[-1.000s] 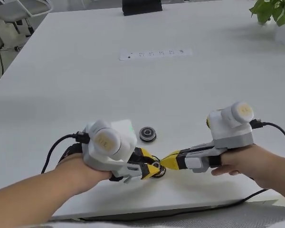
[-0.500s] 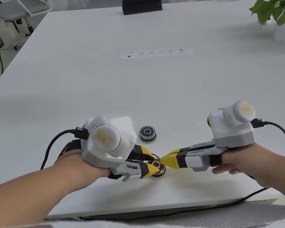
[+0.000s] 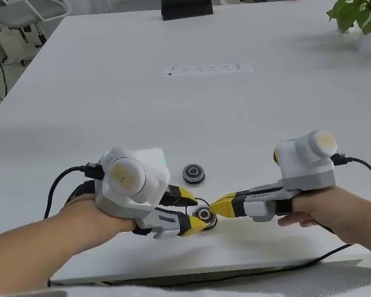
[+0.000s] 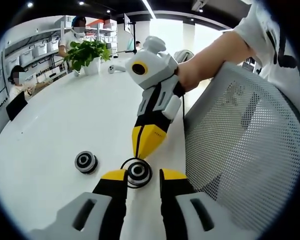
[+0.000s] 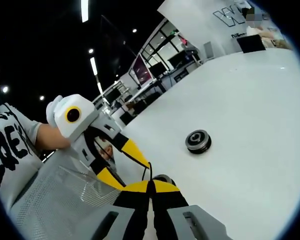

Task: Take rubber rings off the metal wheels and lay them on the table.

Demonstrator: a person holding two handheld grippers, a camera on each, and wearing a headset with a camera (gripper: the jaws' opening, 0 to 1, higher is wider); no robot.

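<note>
A small metal wheel [image 3: 203,215] sits between the yellow jaws of my left gripper [image 3: 196,210], just above the table's near edge. The left gripper view shows that wheel [image 4: 139,171] clamped between the tips of my left gripper [image 4: 142,176], with a thin black rubber ring [image 4: 126,165] hanging loose around it. My right gripper [image 3: 215,206] comes in from the right, its tips pinched together on the ring [image 5: 149,170]. Farther back, a second wheel [image 3: 193,174] lies flat on the table with its dark ring still on.
The white table [image 3: 111,111] stretches far ahead. A white power strip [image 3: 205,69] lies mid-table, a black object [image 3: 185,7] at the far end, a plant [image 3: 355,15] at the far right. A mesh chair [image 4: 240,150] stands by the near edge. Cables trail from both grippers.
My left gripper has shifted a little left and rolled, so the held wheel's face now points up. The right gripper stays pinched at the wheel's edge.
</note>
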